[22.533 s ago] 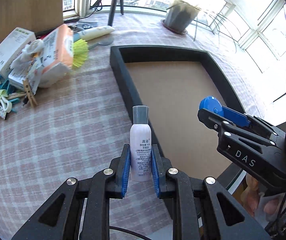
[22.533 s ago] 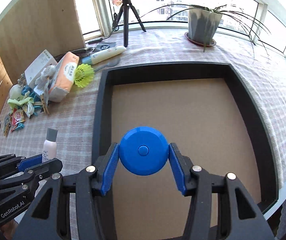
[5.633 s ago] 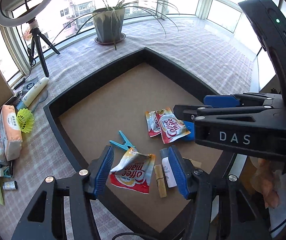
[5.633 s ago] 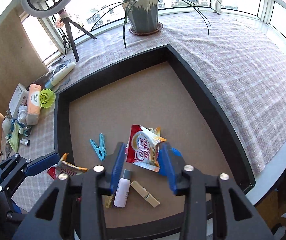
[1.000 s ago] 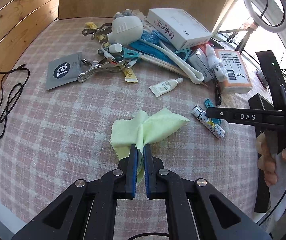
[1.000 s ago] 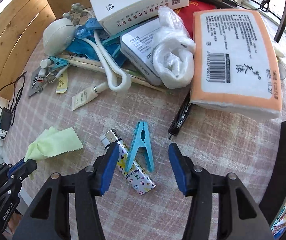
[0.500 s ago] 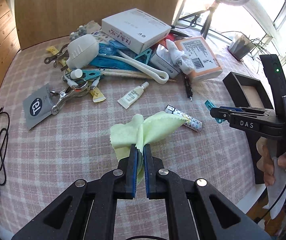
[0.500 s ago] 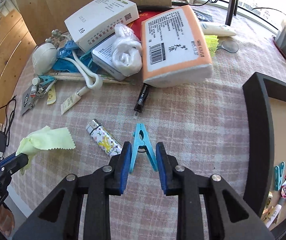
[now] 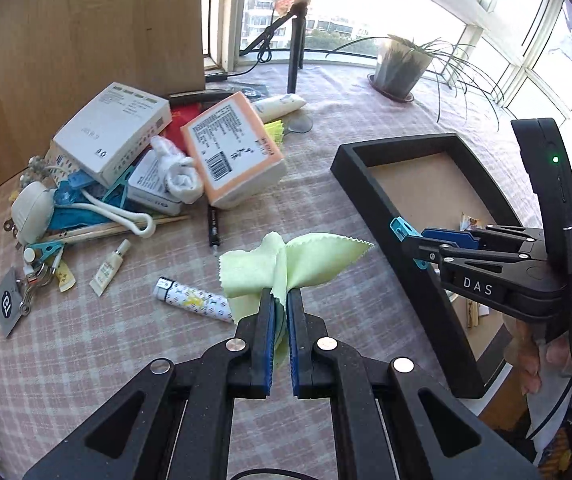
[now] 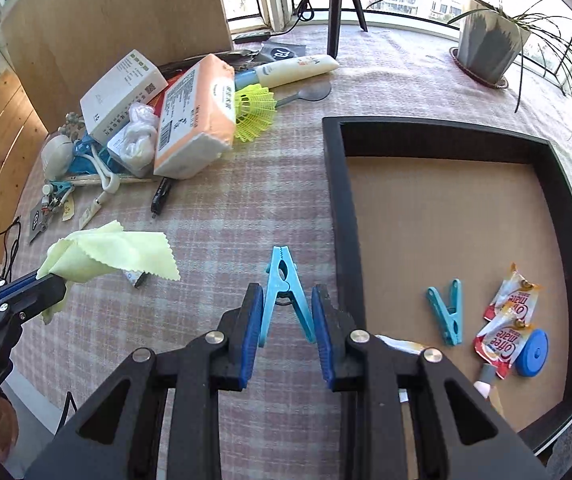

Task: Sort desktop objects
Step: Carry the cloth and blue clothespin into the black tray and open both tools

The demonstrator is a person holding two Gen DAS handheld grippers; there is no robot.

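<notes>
Right wrist view: a light-blue clothespin [image 10: 284, 292] stands between the pads of the right gripper [image 10: 286, 322], its two splayed handles pressed by the pads, so the tongs are clenched on it; their jaws have just been closing around the pin. The pin hangs above the checked tablecloth [image 10: 222, 216], just left of the black tray [image 10: 340, 220]. In the tray lie a second blue clothespin [image 10: 446, 312], two creamer sachets [image 10: 508, 320] and a blue round disc [image 10: 534, 354].

Left wrist view: the left gripper [image 9: 280, 308] is clenched tight on a pale green cleaning cloth [image 9: 286, 264], whose loose corners fan out above the pads. Below it on the tablecloth lie a patterned lighter [image 9: 192, 300], a black pen [image 9: 213, 226] and a small tube [image 9: 110, 267]; farther off is the unsorted heap with an orange tissue pack [image 9: 232, 152] and a white box [image 9: 112, 130].

Step in hand, as judged: carrying both picked items from the heap toward the tray. The next move calls for bringing each gripper over the tray's near wall, lowering inside the rim onto bare board clear of the sachets, and only then releasing; the limp cloth may drape over the wall if let go too early.
</notes>
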